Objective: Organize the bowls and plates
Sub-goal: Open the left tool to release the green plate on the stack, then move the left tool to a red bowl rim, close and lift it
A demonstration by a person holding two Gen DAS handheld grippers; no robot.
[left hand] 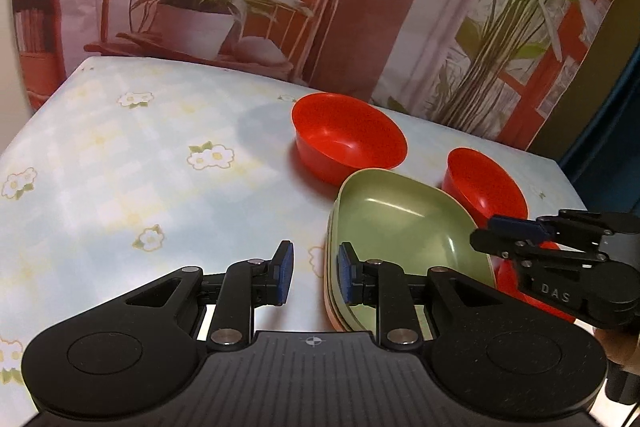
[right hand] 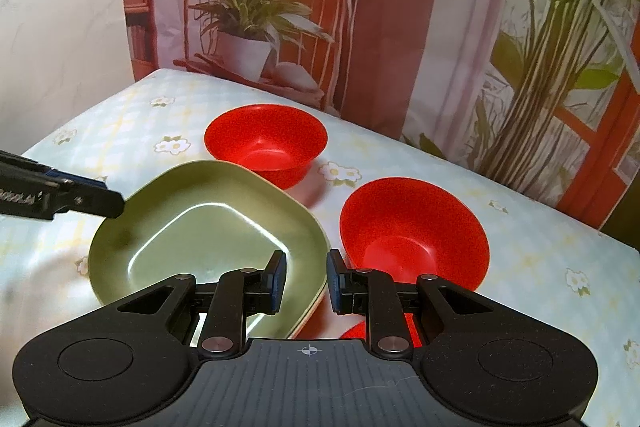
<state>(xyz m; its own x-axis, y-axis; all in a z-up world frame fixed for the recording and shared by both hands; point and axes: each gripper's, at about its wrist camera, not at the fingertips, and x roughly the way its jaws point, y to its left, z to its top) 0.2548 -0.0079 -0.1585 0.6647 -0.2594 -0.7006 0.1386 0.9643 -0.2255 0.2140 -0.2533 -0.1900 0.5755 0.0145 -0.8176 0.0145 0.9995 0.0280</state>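
Straddling opposite rims of the stacked green squarish plastic plates point(right hand: 208, 227) on the flowered desk point(left hand: 120, 167), left gripper point(left hand: 315, 273) and right gripper point(right hand: 307, 281) both hold jaws slightly apart, clamping nothing.

In my right wrist view, the stacked plates point(right hand: 208, 227) sit on the table point(right hand: 540, 247) at lower centre-left, with one bowl point(right hand: 266, 143) behind them at centre frame and a second bowl point(right hand: 414, 233) just beside them to the right. A third bowl point(right hand: 356, 330) shows partly at lower centre, beneath my right gripper point(right hand: 307, 281). My left gripper point(right hand: 108, 201) enters from the left edge, over the plates' left rim.
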